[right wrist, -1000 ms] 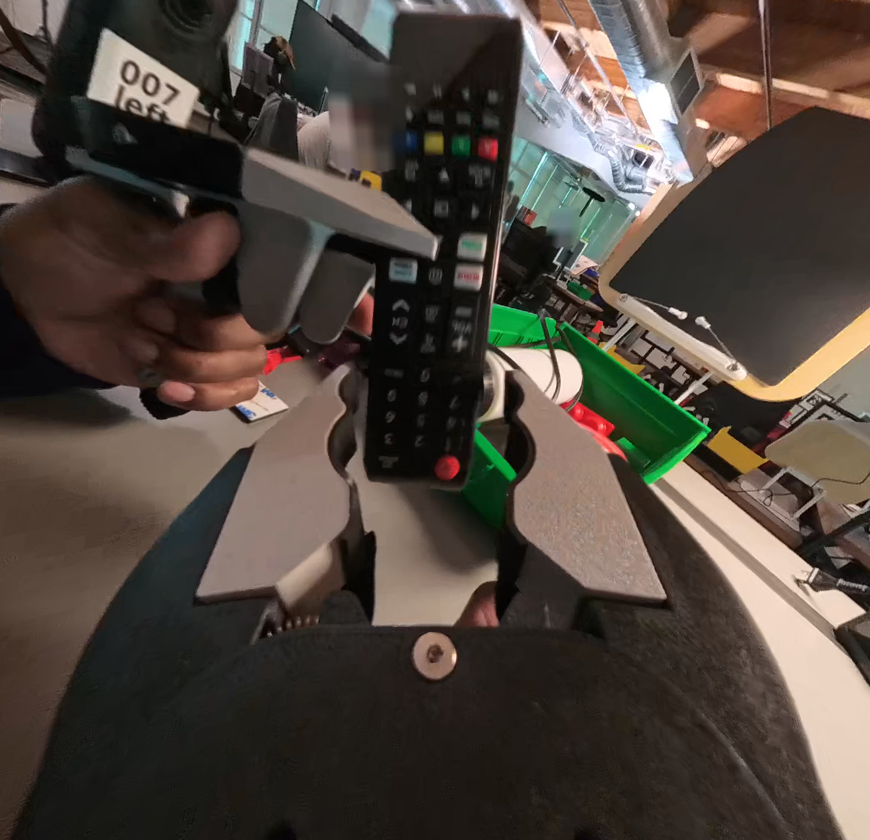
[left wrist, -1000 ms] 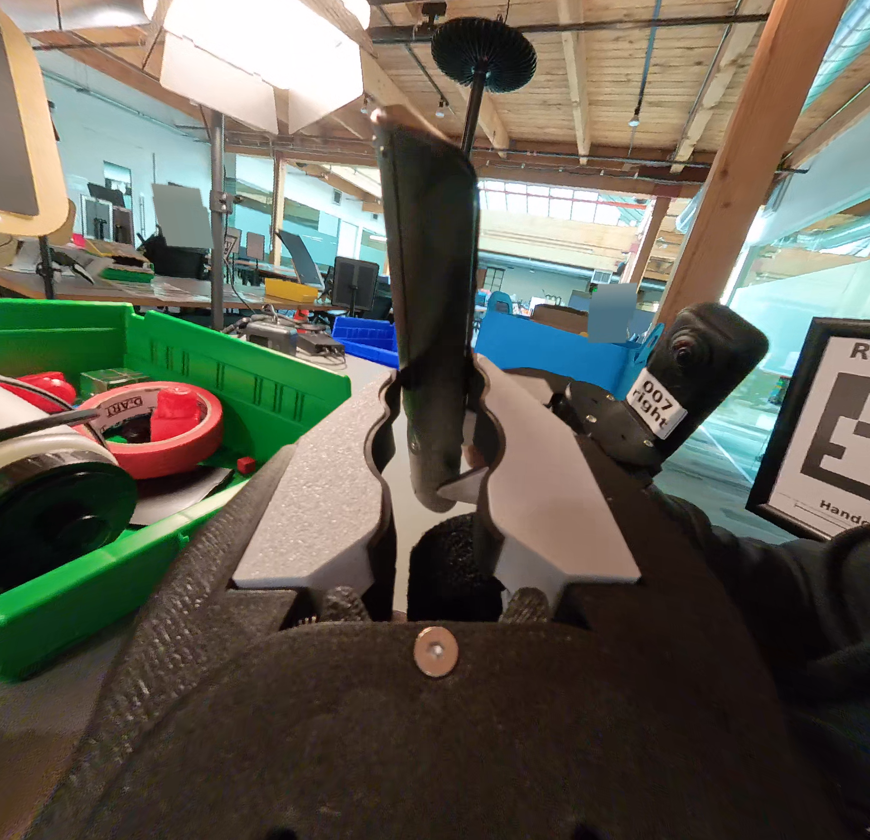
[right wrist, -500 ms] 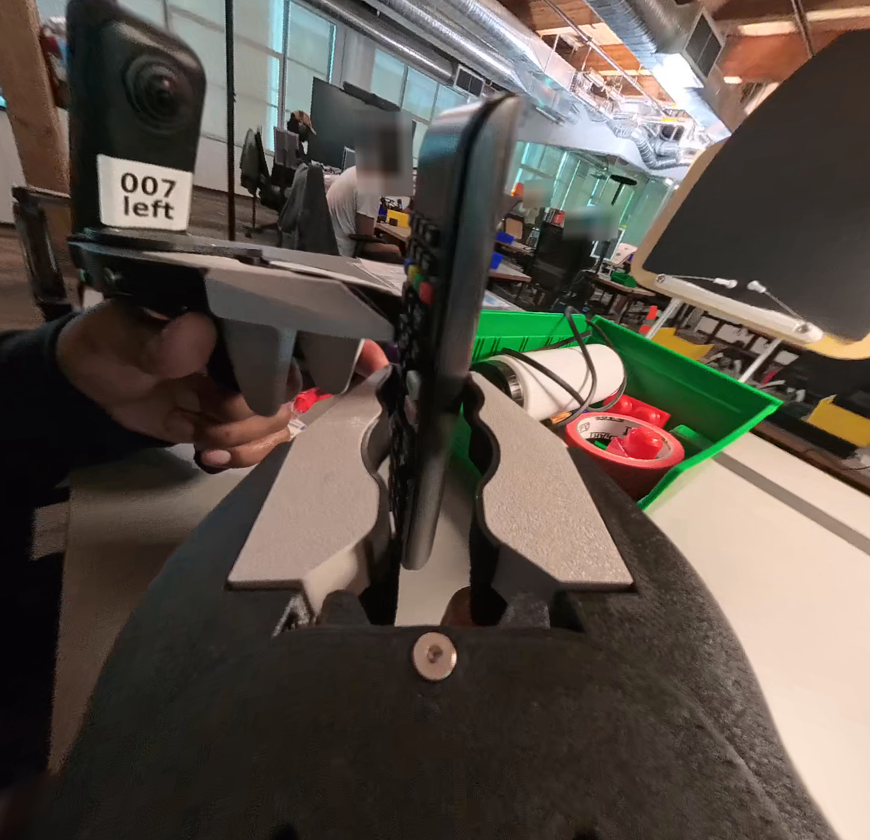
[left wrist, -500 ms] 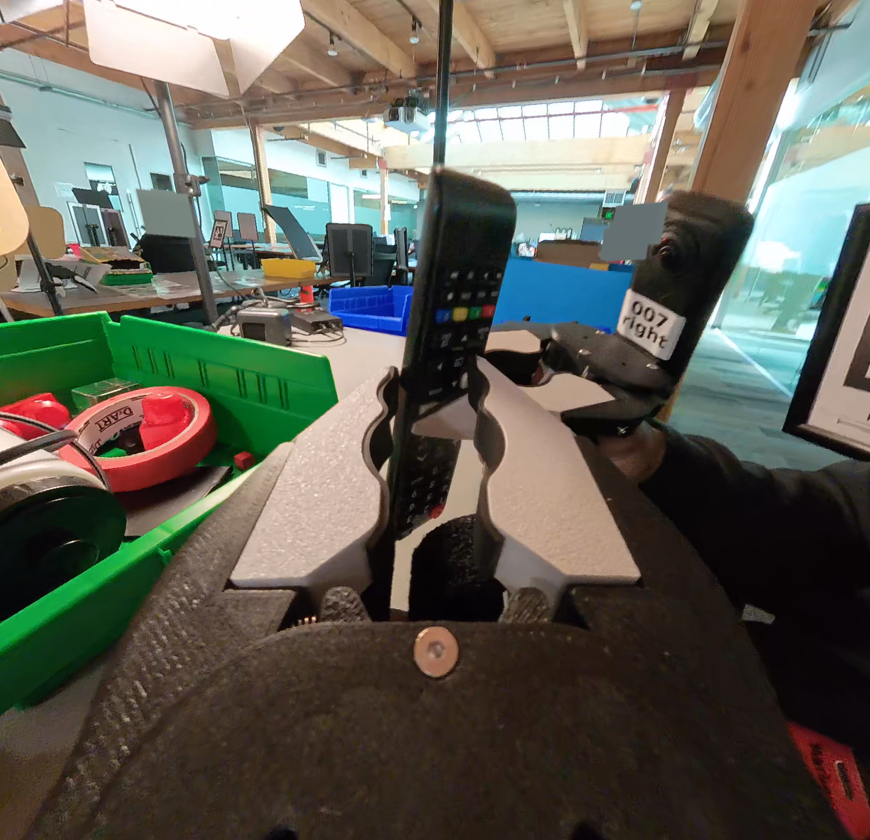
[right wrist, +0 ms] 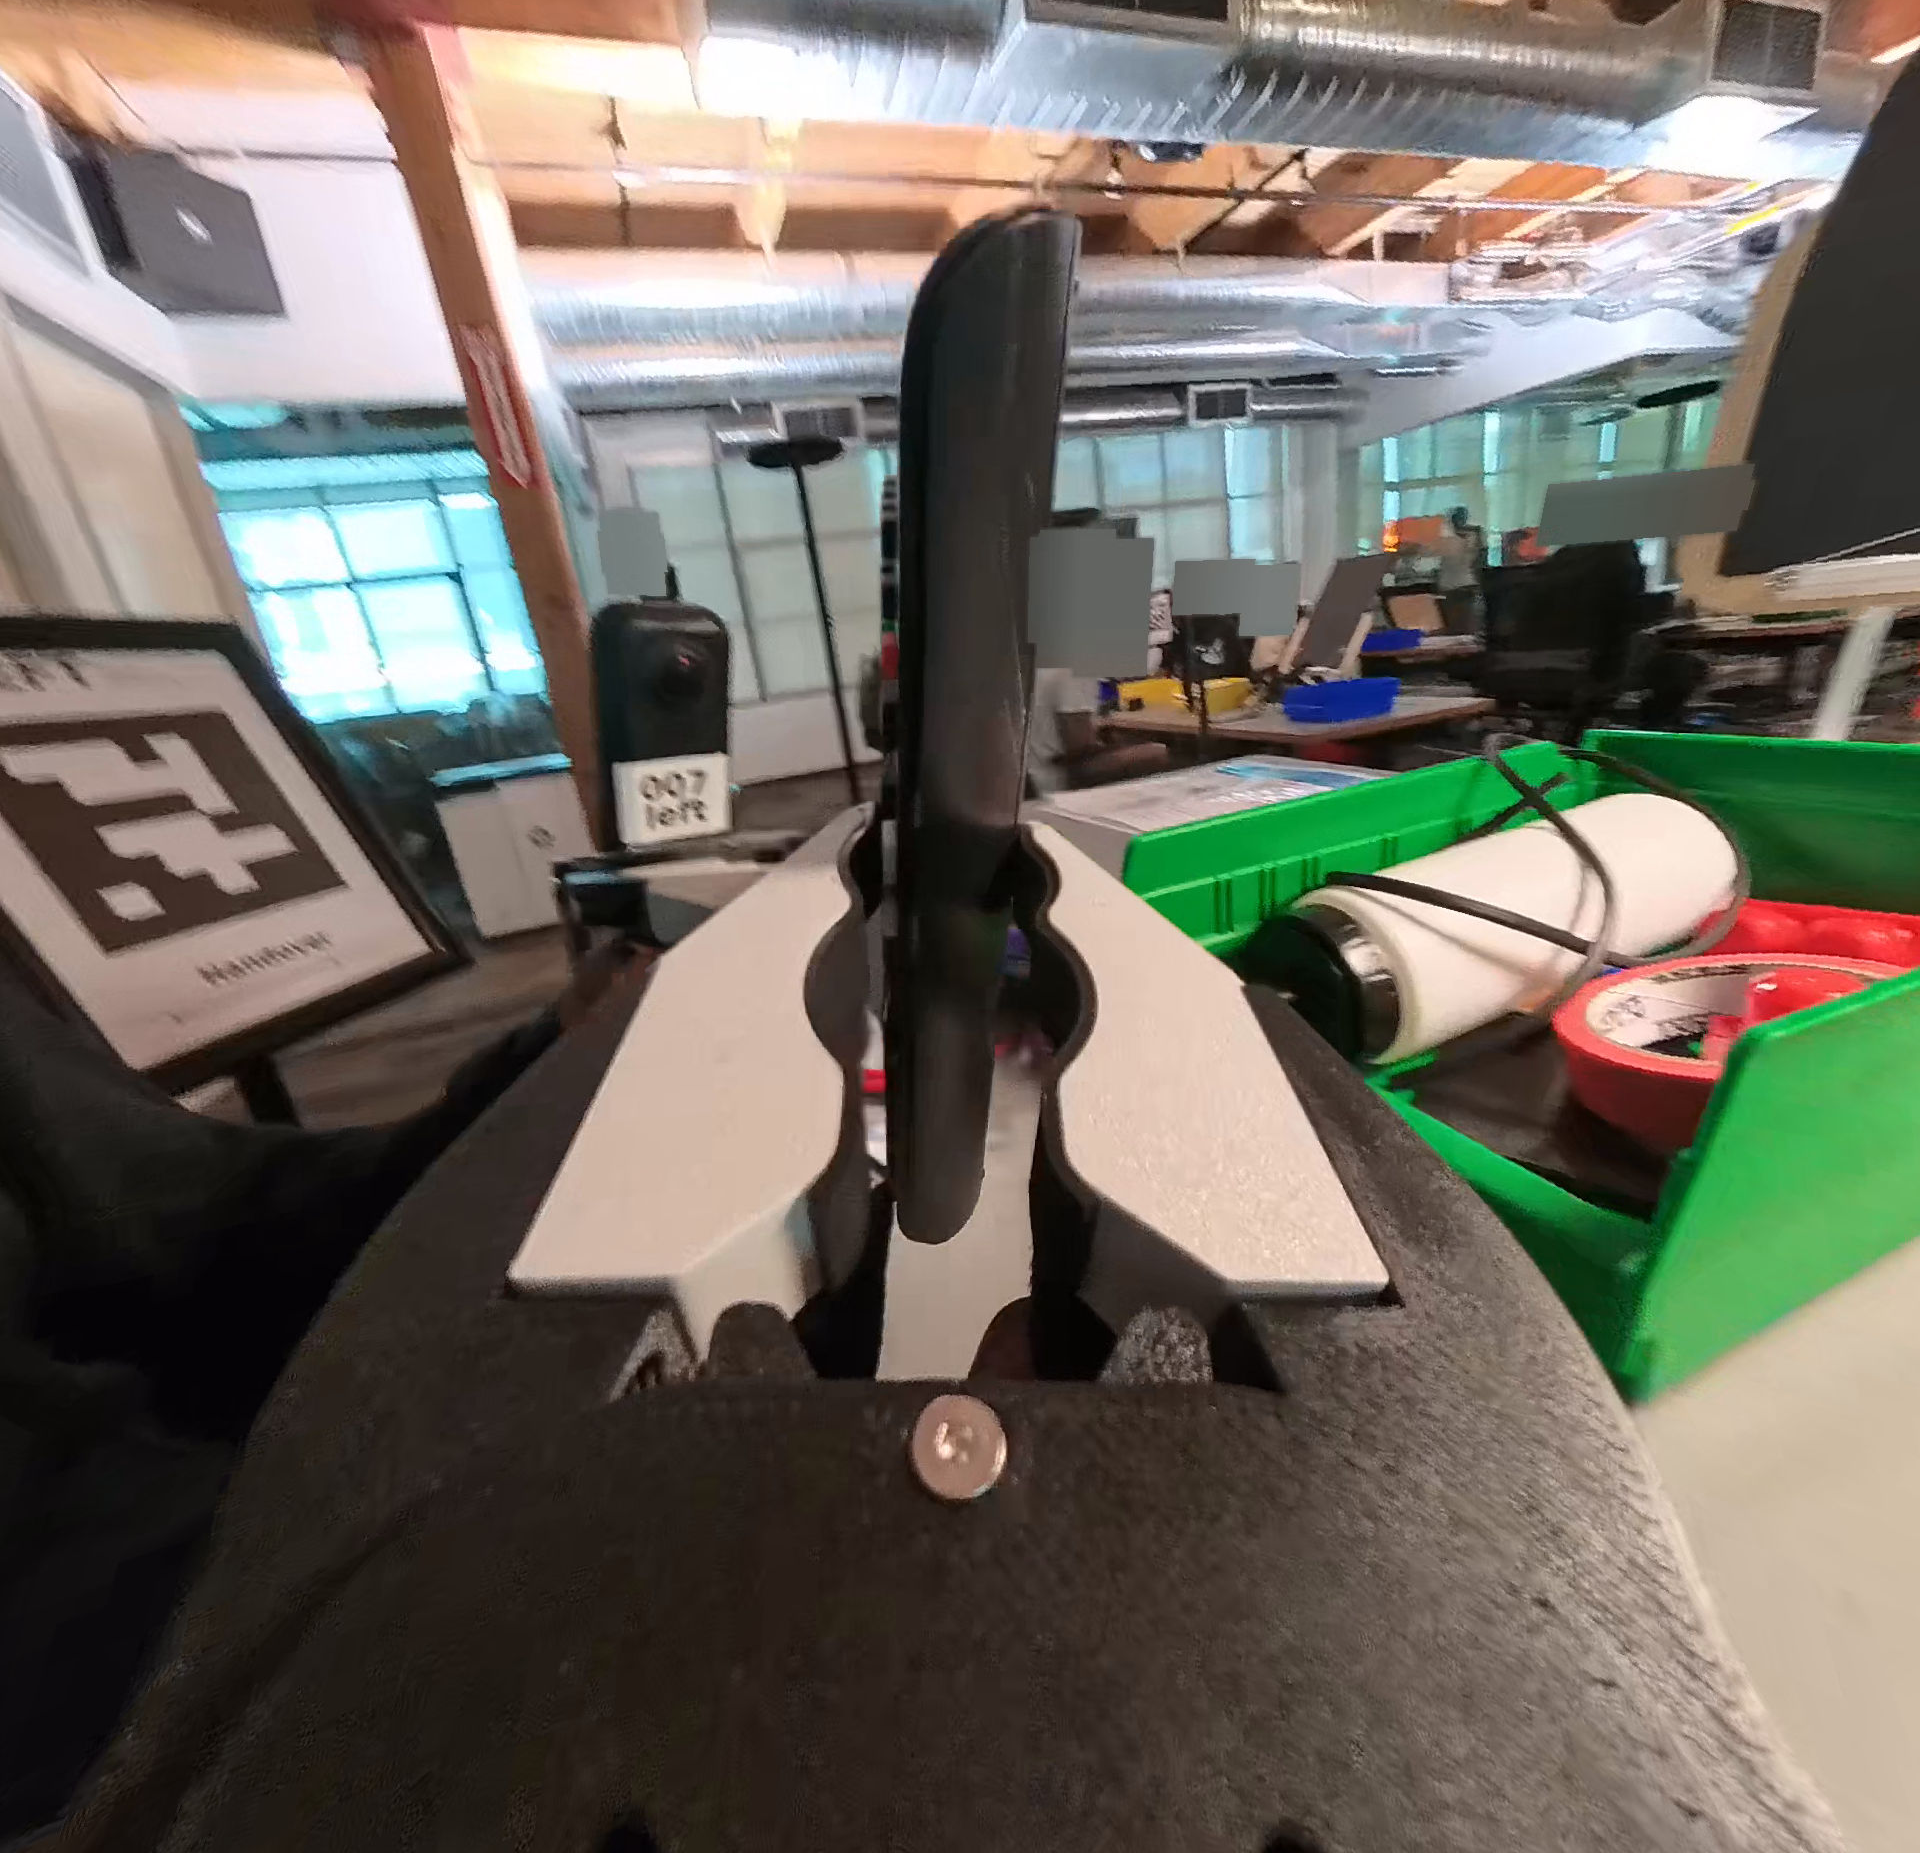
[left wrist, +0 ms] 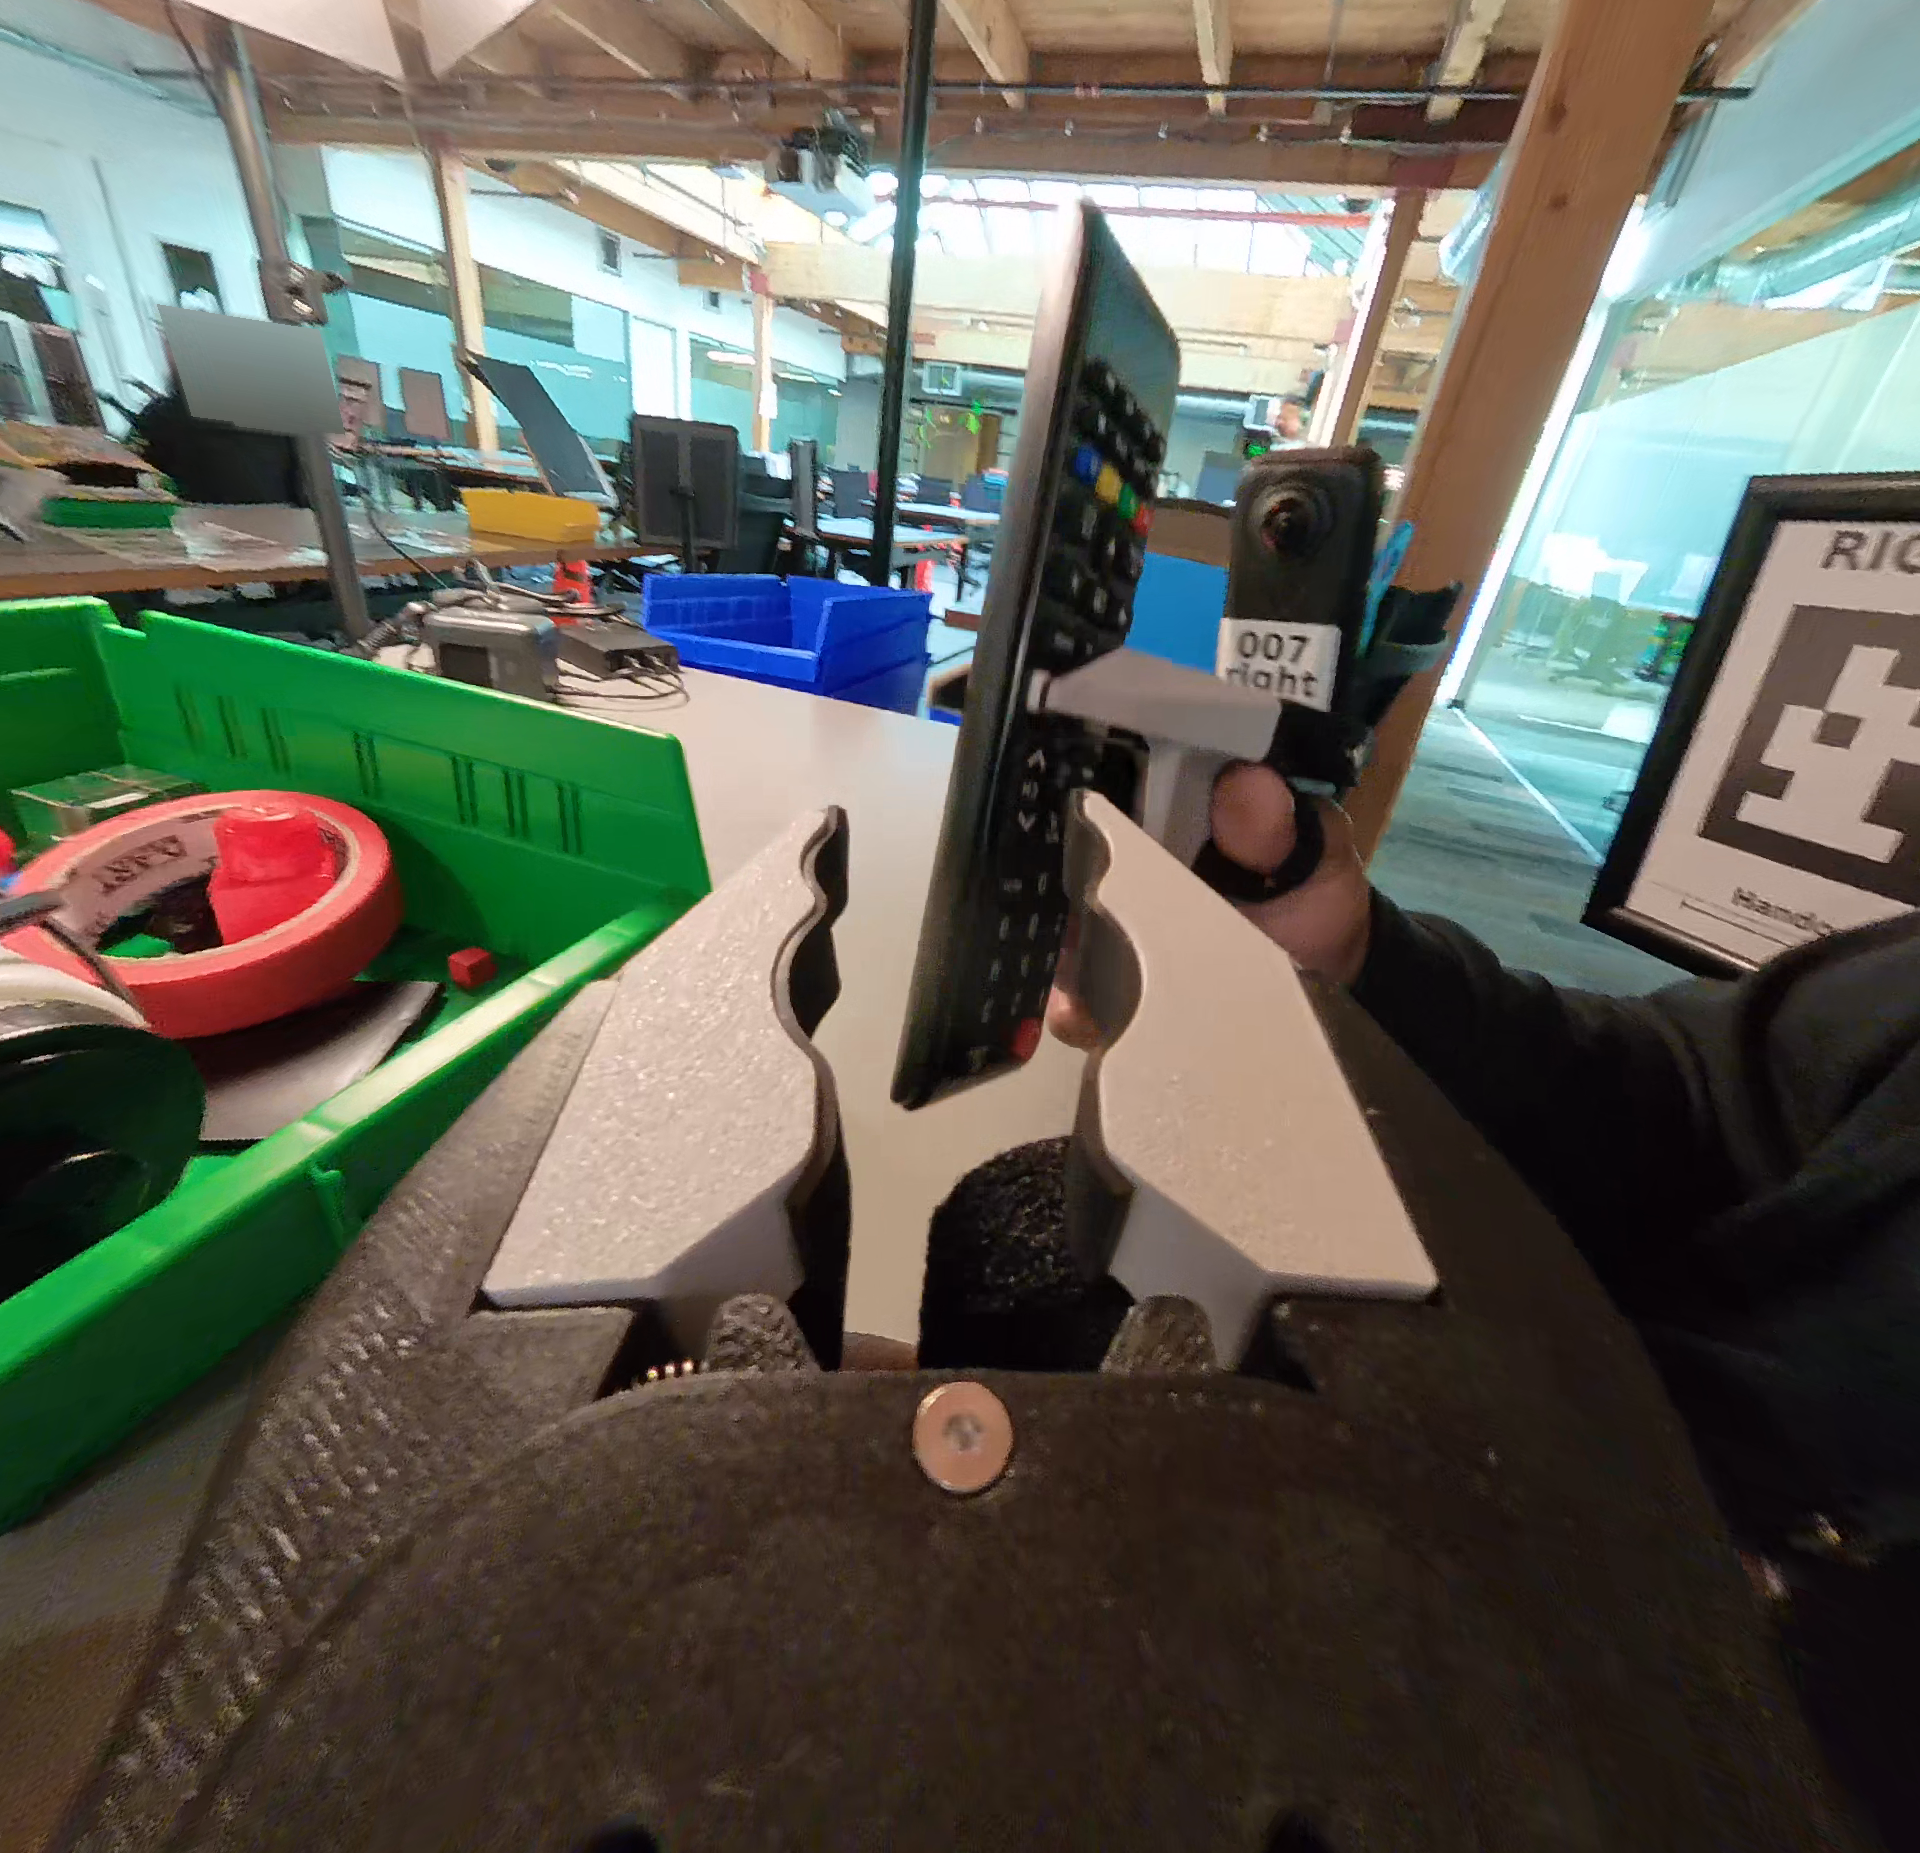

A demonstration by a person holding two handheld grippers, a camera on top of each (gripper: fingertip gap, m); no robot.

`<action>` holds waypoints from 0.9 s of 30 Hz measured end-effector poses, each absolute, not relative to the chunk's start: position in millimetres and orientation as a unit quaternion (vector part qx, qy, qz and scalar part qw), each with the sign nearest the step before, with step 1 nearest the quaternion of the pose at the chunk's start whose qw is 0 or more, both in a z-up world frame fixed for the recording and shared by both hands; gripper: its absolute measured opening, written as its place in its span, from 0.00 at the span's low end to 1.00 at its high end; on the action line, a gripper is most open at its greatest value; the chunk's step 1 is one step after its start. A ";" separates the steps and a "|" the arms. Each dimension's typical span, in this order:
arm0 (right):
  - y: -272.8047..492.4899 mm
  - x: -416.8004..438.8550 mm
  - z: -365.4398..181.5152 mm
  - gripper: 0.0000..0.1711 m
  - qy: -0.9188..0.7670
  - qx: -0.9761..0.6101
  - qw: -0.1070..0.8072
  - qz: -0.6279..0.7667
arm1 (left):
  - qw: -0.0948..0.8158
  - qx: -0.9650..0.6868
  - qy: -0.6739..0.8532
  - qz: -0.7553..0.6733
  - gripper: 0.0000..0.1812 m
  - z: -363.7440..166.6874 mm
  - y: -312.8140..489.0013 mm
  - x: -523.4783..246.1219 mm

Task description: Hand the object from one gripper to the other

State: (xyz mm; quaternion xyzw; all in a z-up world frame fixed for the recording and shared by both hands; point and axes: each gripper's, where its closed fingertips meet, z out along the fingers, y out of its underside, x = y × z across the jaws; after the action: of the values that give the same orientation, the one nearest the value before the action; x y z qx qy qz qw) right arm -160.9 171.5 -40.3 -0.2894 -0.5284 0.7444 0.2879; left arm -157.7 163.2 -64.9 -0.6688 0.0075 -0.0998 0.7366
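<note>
The TV remote control [left wrist: 1049, 660] stands upright, long axis vertical, above the grey table [left wrist: 810, 754] beside the green bin [left wrist: 416, 764]. The right gripper [right wrist: 951, 868] is clamped on its lower half. The left gripper [left wrist: 956, 837] is spread wide; the remote's lower end hangs between its 2 fingers [left wrist: 707, 1065], touching neither. Judgement: the left gripper should withdraw straight back.

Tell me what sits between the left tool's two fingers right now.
In the left wrist view, the lower end of the remote stands between the open left tool's fingers, apart from the left one; the right tool grips it.
</note>
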 end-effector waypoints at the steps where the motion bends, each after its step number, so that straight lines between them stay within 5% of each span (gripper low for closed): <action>1: 169.9 -158.4 -38.3 0.14 -0.523 -0.285 0.269 0.757 | 0.732 -0.671 0.013 -0.115 0.24 -67.3 164.4 -153.3; 5: 159.1 -150.0 -36.1 0.14 -0.523 -0.263 0.217 0.781 | 0.709 -0.680 0.042 -0.181 0.26 -75.1 168.4 -129.2; 8: 154.7 -147.9 -36.7 0.15 -0.529 -0.253 0.217 0.780 | 0.691 -0.699 0.073 -0.169 0.16 -84.3 169.4 -119.8; 14: 176.9 -144.9 -18.2 0.24 -0.471 -0.256 0.241 0.809 | 0.689 -0.694 0.084 -0.192 0.14 -81.6 163.3 -117.7; 27: 194.8 -149.5 -17.6 0.20 -0.448 -0.281 0.223 0.819 | 0.733 -0.626 0.021 -0.265 0.13 -52.6 147.1 -142.9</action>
State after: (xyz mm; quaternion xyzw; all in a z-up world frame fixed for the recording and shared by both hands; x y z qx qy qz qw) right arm -149.5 194.8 -17.6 -0.2812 -0.4484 0.8186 0.2228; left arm -142.9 147.1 -52.6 -0.6264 0.0210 -0.2646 0.7329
